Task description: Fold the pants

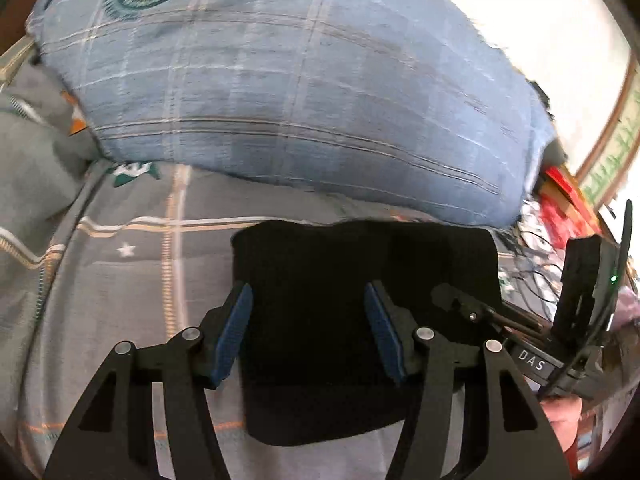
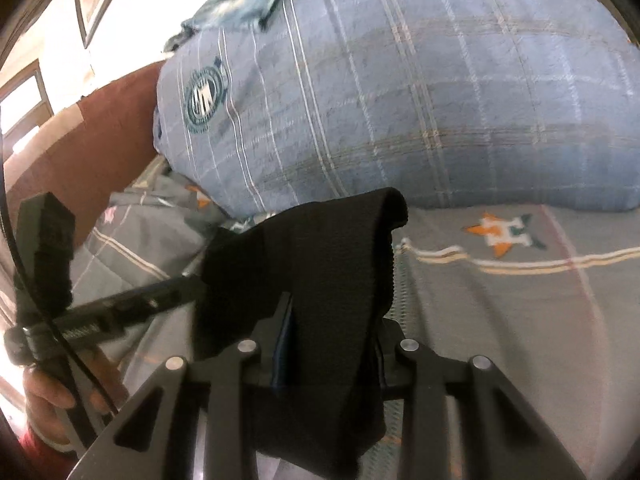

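The black pants (image 1: 360, 312) lie folded into a compact dark block on the grey bedsheet (image 1: 132, 264). My left gripper (image 1: 308, 300) is open, its blue pads (image 1: 236, 328) spread on either side above the pants, holding nothing. My right gripper (image 2: 328, 344) is shut on the black pants (image 2: 320, 264), whose fabric bunches up between the fingers and drapes over them. The right gripper also shows in the left wrist view (image 1: 472, 308), at the right edge of the pants. The left gripper appears in the right wrist view (image 2: 120, 304), reaching in from the left.
A big blue plaid pillow (image 1: 304, 92) lies just behind the pants and also fills the far side of the right wrist view (image 2: 400, 92). A brown headboard (image 2: 80, 152) stands left. Red clutter and cables (image 1: 560, 208) sit at the bed's right edge.
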Demonstrator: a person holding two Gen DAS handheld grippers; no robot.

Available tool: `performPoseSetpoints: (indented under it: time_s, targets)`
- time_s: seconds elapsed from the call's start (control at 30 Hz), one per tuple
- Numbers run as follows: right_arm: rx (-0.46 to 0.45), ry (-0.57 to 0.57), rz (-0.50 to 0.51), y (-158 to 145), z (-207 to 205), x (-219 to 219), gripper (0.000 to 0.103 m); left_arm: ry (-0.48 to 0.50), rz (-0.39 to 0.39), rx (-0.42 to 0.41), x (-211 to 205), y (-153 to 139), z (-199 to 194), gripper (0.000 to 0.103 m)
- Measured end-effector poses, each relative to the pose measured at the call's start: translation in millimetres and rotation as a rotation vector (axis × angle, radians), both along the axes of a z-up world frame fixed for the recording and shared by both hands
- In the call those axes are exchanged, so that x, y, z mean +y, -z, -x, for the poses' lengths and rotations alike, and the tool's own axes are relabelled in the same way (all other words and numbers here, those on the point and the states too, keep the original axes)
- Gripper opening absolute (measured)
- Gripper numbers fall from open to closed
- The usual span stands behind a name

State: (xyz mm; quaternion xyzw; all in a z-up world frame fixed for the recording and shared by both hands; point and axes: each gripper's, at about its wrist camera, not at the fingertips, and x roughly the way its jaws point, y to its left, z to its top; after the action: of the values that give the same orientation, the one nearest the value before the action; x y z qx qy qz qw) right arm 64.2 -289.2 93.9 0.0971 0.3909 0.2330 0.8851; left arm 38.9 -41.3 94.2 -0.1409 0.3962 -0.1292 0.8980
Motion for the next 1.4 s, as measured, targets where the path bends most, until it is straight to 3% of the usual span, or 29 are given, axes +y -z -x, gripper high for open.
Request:
performPoseSetpoints:
  time_s: [0.1,0.2,0.27,0.33,0.37,0.5,0.6,0.8,0.87,0.93,1.13,1.4]
  targets:
    - [0.043,0.052,0.006,22.1,-15.6,-1.9,0.032,-0.049,0.01,0.077,18.3,25.8,-10.6,0.058]
    - [0.101,0.097,-0.007,38.7,-24.7,-18.0,0.036,-0.06,0.055,0.092,28.7,36.3,-8.0,0.058]
    - [0.12,0.11,0.003,46.7,-27.2,-25.9,0.048,-0.053,0.067,0.084,27.8,35.1,-6.4,0.058]
    - [0.121,0.125,0.028,50.7,-26.9,-32.7,0.063,-0.043,0.06,0.074,22.6,31.6,-4.5,0.066]
    - [0.12,0.132,0.031,50.1,-26.5,-36.0,0.065,-0.035,0.052,0.069,19.9,29.8,-4.2,0.067]
    - [0.074,0.176,0.053,33.2,-14.7,-46.2,0.065,-0.001,0.003,0.047,2.6,21.3,-8.2,0.068]
    - [0.003,0.205,0.105,13.8,-5.7,-44.1,0.055,0.012,-0.028,0.044,-9.1,17.7,-15.4,0.068]
    - [-0.052,0.119,0.061,-10.6,-4.1,-31.8,0.049,0.04,-0.085,0.042,-34.5,17.5,-36.9,0.068]
    - [-0.053,0.087,0.08,-7.1,-7.2,-20.6,0.04,0.027,-0.107,0.05,-39.3,21.1,-44.7,0.069]
    - [-0.048,0.072,0.114,1.6,-10.9,-9.8,0.037,0.02,-0.135,0.044,-43.5,22.8,-50.1,0.073]
    - [0.008,0.08,0.14,37.6,-29.3,-6.1,0.037,0.019,-0.176,0.053,-51.2,32.0,-65.6,0.075]
    - [0.009,0.057,0.109,48.0,-36.2,-11.0,0.038,0.017,-0.202,0.055,-54.4,37.8,-73.0,0.081]
